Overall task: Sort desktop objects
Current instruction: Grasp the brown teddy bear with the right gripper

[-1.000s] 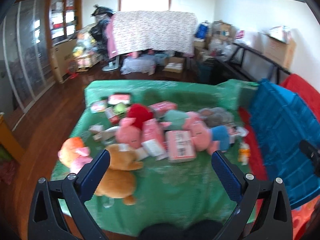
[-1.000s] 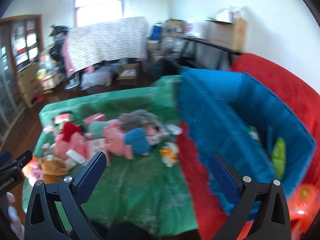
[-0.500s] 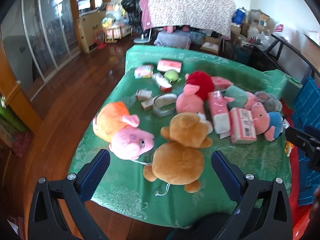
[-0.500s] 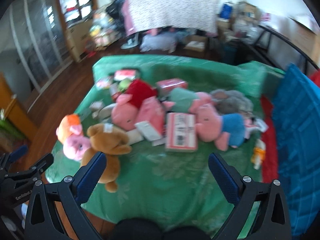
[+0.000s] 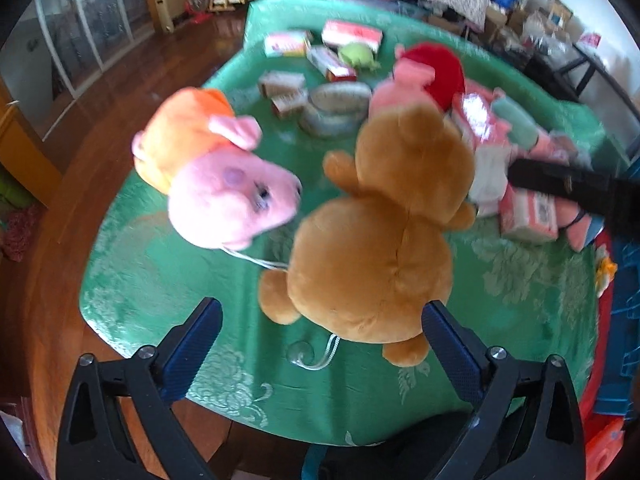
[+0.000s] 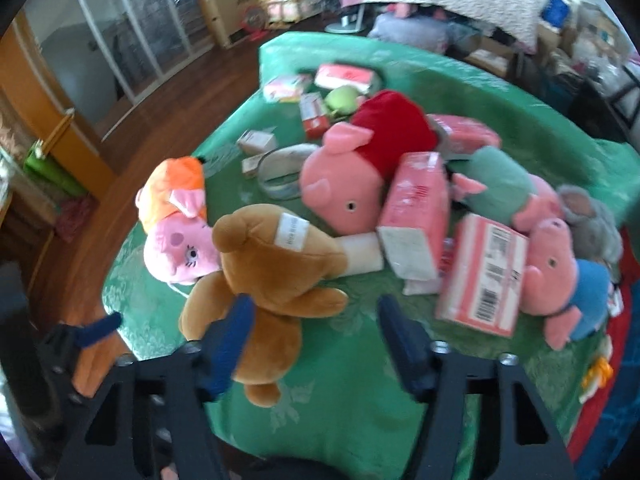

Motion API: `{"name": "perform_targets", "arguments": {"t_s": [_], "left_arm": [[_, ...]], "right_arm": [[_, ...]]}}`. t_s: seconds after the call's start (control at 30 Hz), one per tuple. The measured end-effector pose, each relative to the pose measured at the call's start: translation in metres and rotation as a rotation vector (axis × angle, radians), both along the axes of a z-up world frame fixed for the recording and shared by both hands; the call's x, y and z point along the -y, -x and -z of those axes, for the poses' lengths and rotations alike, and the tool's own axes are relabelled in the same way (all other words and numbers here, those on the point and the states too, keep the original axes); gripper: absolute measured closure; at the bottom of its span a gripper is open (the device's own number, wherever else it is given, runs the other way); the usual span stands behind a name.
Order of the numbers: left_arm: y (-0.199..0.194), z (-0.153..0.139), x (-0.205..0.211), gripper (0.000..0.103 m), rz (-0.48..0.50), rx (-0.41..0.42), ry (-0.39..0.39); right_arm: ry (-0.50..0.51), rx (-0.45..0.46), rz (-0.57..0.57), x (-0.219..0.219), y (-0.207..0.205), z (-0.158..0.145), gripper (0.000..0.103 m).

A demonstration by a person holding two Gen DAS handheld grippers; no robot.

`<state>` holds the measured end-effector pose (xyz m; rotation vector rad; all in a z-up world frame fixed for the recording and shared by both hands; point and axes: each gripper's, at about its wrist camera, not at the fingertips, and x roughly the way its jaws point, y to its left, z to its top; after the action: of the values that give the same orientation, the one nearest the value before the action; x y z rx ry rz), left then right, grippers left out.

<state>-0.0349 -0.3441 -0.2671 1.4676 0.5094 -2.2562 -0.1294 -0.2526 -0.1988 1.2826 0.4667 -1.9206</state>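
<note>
Both grippers have dropped closer over our brown plush teddy bear [image 5: 372, 236].
We keep the left gripper [image 5: 320, 324] wide apart; the right gripper [image 6: 314, 326] has just been closing, nothing clamped.

Plush bear [image 5: 384, 216] — apparently glossy-patterned tablecloth [image 5: 520, 280]

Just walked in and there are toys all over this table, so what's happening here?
A person with a handheld gripper in each hand is sorting a cluttered green-clothed table. Both grippers are over the brown teddy bear at the near edge, beside a pink and orange plush pig. The left gripper is wide open at the bear's bottom; the right gripper has just been closing, one finger against the bear's body, not yet gripping. Nothing is lifted so far.
</note>
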Motion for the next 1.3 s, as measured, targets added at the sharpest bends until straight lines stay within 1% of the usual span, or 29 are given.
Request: {"name": "perform_targets", "arguments": {"t_s": [0.1, 0.17, 0.23, 0.3, 0.37, 0.4, 0.43, 0.47, 0.5, 0.53, 0.6, 0.63, 0.67, 0.77, 0.8, 0.9, 0.93, 1.0, 1.03, 1.07, 1.1, 1.13, 1.17, 1.2, 1.23, 1.3], "left_arm": [[0.005, 0.013, 0.002, 0.004, -0.003, 0.041, -0.009], [0.008, 0.019, 0.006, 0.004, -0.005, 0.054, -0.013], [0.01, 0.019, 0.01, 0.004, -0.005, 0.049, -0.023], [0.013, 0.018, 0.014, 0.004, -0.003, 0.052, -0.022], [0.016, 0.018, 0.017, 0.004, 0.001, 0.049, -0.034], [0.018, 0.018, 0.018, 0.004, 0.001, 0.044, -0.04], [0.02, 0.017, 0.02, 0.004, 0.002, 0.042, -0.037], [0.022, 0.016, 0.02, 0.004, 0.006, 0.037, -0.029], [0.024, 0.014, 0.019, 0.004, 0.014, 0.03, -0.019], [0.027, 0.012, 0.017, 0.004, 0.028, 0.019, -0.006], [0.037, 0.009, 0.012, 0.004, 0.053, 0.015, 0.022], [0.043, 0.007, 0.008, 0.004, 0.069, 0.017, 0.06], [0.053, 0.005, 0.003, 0.004, 0.095, 0.021, 0.119], [0.074, 0.001, 0.0, 0.004, 0.116, 0.042, 0.241], [0.076, -0.002, 0.003, 0.004, 0.117, 0.039, 0.239], [0.073, -0.019, 0.011, 0.004, 0.122, 0.001, 0.178], [0.068, -0.025, 0.01, 0.004, 0.129, -0.016, 0.169], [0.06, -0.03, 0.007, 0.004, 0.136, -0.023, 0.142], [0.056, -0.031, 0.005, 0.004, 0.134, -0.025, 0.122], [0.051, -0.028, 0.001, 0.004, 0.128, -0.029, 0.079], [0.048, -0.024, -0.002, 0.004, 0.122, -0.035, 0.045], [0.046, -0.021, -0.005, 0.004, 0.119, -0.038, 0.024], [0.045, -0.014, -0.011, 0.004, 0.122, -0.035, 0.009], [0.047, -0.007, -0.016, 0.004, 0.126, -0.02, 0.011], [0.049, -0.002, -0.018, 0.004, 0.126, -0.008, 0.014], [0.053, 0.012, -0.02, 0.004, 0.121, 0.016, 0.014]], "right_arm": [[-0.007, 0.003, -0.052, 0.022, 0.002, 0.004, 0.041], [-0.006, 0.0, -0.081, 0.04, 0.003, 0.005, 0.038], [-0.007, -0.007, -0.093, 0.057, 0.005, 0.007, 0.03], [-0.018, -0.01, -0.109, 0.072, 0.007, 0.01, 0.028], [-0.078, -0.021, -0.116, 0.086, 0.012, 0.023, 0.028], [-0.121, 0.001, -0.117, 0.089, 0.016, 0.037, 0.032], [-0.16, 0.027, -0.11, 0.087, 0.021, 0.048, 0.033], [-0.187, 0.018, -0.087, 0.079, 0.025, 0.055, 0.033], [-0.183, 0.02, -0.07, 0.069, 0.028, 0.056, 0.034], [-0.186, 0.026, -0.047, 0.058, 0.032, 0.056, 0.039], [-0.192, 0.068, 0.031, 0.025, 0.045, 0.059, 0.041], [-0.176, 0.114, 0.069, 0.007, 0.05, 0.062, 0.041], [-0.156, 0.154, 0.099, -0.008, 0.054, 0.065, 0.041], [-0.131, 0.206, 0.141, -0.035, 0.052, 0.069, 0.041], [-0.126, 0.218, 0.148, -0.038, 0.051, 0.07, 0.041], [-0.141, 0.206, 0.159, -0.04, 0.048, 0.076, 0.043], [-0.128, 0.213, 0.168, -0.042, 0.049, 0.076, 0.043], [-0.084, 0.228, 0.178, -0.047, 0.054, 0.072, 0.043], [-0.065, 0.222, 0.177, -0.048, 0.054, 0.067, 0.042], [-0.056, 0.214, 0.173, -0.048, 0.052, 0.065, 0.041], [-0.046, 0.203, 0.162, -0.046, 0.051, 0.06, 0.035], [-0.039, 0.197, 0.152, -0.045, 0.05, 0.057, 0.024], [-0.031, 0.194, 0.141, -0.043, 0.049, 0.054, 0.017], [-0.02, 0.192, 0.127, -0.041, 0.047, 0.051, 0.005], [-0.013, 0.187, 0.118, -0.039, 0.047, 0.049, 0.001], [-0.019, 0.17, 0.102, -0.032, 0.044, 0.048, 0.001]]}}
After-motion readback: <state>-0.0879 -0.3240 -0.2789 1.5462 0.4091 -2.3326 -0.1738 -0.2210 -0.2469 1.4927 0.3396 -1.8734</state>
